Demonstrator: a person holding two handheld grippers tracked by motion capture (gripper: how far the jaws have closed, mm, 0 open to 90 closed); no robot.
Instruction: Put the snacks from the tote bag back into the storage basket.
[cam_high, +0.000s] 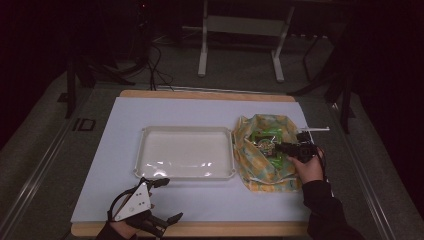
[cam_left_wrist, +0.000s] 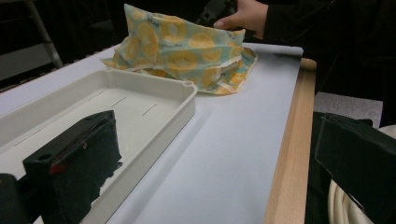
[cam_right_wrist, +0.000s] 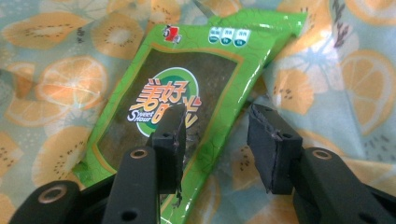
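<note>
High view sits above the near edge, looking forward and down over the whole table (cam_high: 115, 150). Left gripper (cam_high: 162, 200) cam looks low across the tray (cam_left_wrist: 154, 105) toward the fruit-print bag (cam_left_wrist: 187, 51). Right gripper (cam_right_wrist: 215, 140) cam is right up on the green packet (cam_right_wrist: 187, 93) inside that same bag.

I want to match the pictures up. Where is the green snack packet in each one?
High view: the shiny green plastic snack packet lies right of centre, inside the open fruit-print cloth bag.
Left gripper view: hidden behind the bag's raised side.
Right gripper view: centre, one edge between the black jaws.
Shared landmark: the fruit-print cloth bag.
</note>
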